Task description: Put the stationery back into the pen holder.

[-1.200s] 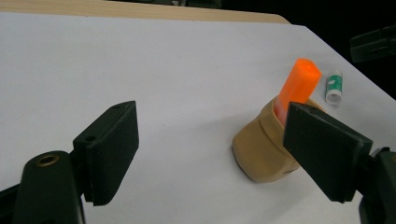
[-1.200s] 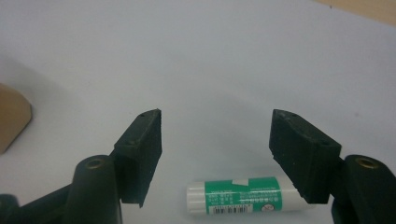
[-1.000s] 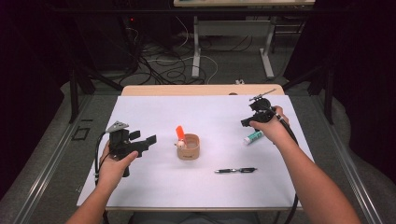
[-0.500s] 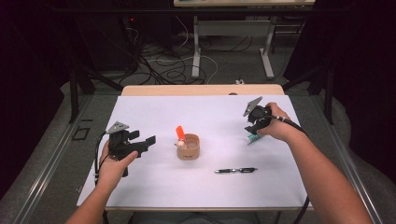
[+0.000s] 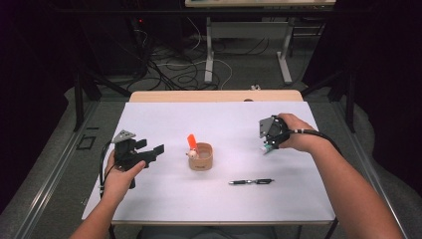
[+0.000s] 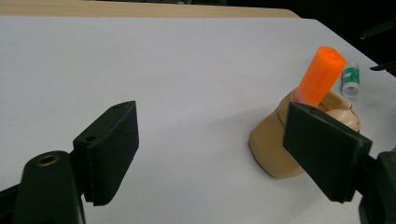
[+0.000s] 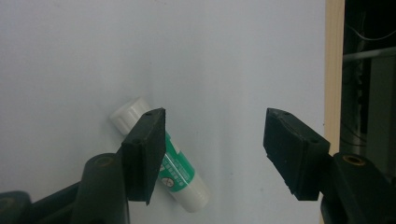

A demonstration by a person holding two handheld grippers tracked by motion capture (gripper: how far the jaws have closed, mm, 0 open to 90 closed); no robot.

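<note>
Right claw (image 7: 212, 154) has swung down; glue stick (image 7: 180, 170) lies behind its left jaw.

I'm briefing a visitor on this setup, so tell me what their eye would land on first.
The bright orange marker stands out, leaning out of the tan cup at the middle of the white table. To the right, the right claw hangs open over a green-and-white tube that lies flat, partly behind one jaw. The left claw waits open at the left, facing the cup.
</note>
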